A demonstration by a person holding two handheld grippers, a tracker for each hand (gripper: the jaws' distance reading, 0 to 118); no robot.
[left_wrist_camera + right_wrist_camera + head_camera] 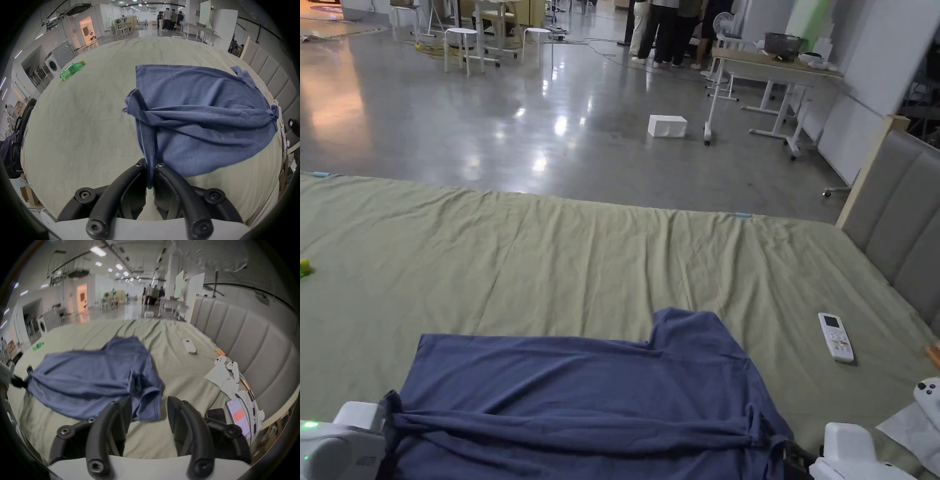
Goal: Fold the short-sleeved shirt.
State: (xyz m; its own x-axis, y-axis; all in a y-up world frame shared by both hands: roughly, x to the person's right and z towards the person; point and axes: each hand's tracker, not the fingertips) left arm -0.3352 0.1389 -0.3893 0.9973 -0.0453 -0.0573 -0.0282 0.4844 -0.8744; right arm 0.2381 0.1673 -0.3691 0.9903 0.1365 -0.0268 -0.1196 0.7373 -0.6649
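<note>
- A blue short-sleeved shirt (581, 387) lies spread on a bed covered by a pale green sheet (550, 250), at the near edge, a little right of centre.
- The left claw (151, 168) is clamped on a bunched fold of the shirt's near left edge; cloth runs up between its two jaws.
- The right claw (148, 404) has its jaws apart, with the shirt's near right edge lying just beyond them. In the head view, cloth looks gathered at that claw, so a light catch cannot be ruled out.
- The fabric is soft, light and limp: it sags and ropes into ridges between the two claws.
- Judgement: it folds best when held by hems or corners, both sides lifted evenly.
- A white remote (835, 337) lies on the sheet to the right, well apart from the shirt.
- A green bottle (71, 70) lies far left.
</note>
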